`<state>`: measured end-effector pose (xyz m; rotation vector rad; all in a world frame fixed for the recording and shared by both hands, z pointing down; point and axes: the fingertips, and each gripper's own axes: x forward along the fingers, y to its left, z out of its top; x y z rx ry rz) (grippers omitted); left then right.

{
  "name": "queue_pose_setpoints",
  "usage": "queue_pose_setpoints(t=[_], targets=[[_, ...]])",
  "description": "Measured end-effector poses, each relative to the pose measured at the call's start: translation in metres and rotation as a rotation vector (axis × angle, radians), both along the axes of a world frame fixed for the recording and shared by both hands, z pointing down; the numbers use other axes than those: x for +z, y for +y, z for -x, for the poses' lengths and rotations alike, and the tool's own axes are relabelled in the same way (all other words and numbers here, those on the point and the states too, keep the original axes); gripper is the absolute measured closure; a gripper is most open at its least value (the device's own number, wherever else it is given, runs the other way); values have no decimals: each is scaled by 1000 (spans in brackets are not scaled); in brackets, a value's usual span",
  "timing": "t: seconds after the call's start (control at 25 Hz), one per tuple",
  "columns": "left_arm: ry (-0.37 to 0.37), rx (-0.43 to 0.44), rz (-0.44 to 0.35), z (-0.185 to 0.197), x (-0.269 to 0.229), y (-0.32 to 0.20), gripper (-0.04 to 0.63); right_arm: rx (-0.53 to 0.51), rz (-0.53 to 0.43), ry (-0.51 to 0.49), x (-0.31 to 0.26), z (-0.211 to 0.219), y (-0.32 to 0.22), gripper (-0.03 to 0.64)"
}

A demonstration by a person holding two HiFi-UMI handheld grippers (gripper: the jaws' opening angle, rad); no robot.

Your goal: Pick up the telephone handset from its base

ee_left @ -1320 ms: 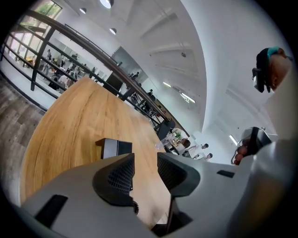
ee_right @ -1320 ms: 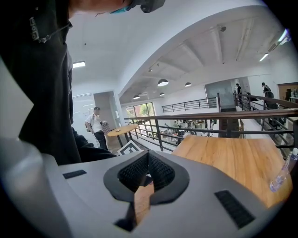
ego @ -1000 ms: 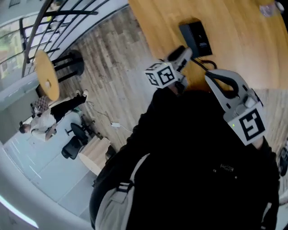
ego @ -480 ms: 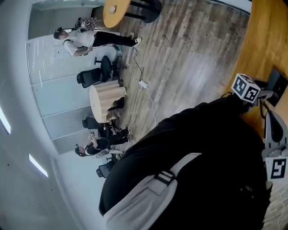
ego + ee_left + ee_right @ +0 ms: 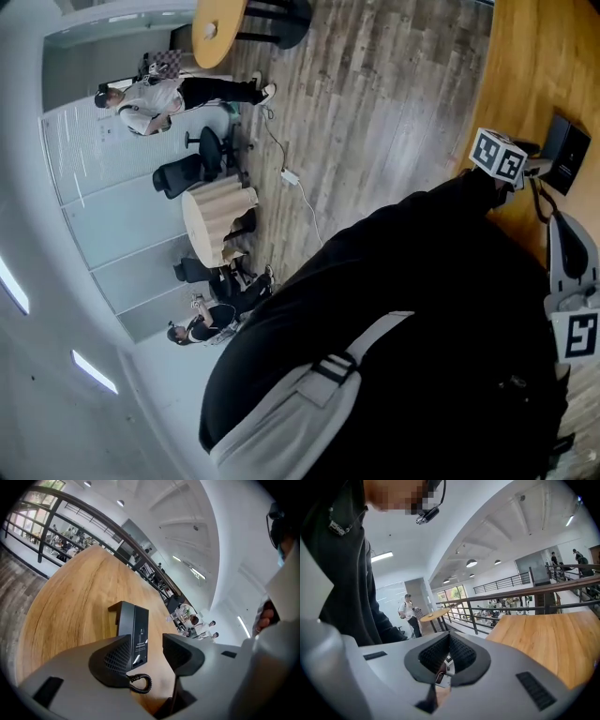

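An open-plan office: swivel chairs (image 5: 178,174), glass partitions (image 5: 117,220), a mezzanine railing (image 5: 513,601).

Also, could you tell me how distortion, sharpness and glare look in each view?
Head view: heavy fisheye bends the wood floor, and the dark jacket shows little detail. Left gripper view: black corners, telephone sharp, no harsh glare on the table. Right gripper view: railing bows, lighting even.
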<state>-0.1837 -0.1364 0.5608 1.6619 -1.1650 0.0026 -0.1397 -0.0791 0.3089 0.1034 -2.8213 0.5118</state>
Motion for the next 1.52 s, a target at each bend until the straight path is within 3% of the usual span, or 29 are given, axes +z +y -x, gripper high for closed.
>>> queue_pose_setpoints(t=[0.2, 0.48, 1.04, 1.4, 1.52], targets=[[-1, -14, 47, 32, 24, 14, 369, -26, -37, 2, 2, 17, 4, 600], [25, 10, 80, 12, 49, -5, 345, 58, 17, 21, 0, -7, -23, 600], [130, 54, 60, 7, 81, -27, 344, 144, 7, 88, 5, -28, -23, 600], [121, 72, 64, 2, 95, -45, 353, 150, -14, 92, 14, -36, -21, 600], [106, 70, 75, 1, 101, -47, 396, 150, -11, 90, 15, -39, -20, 600]])
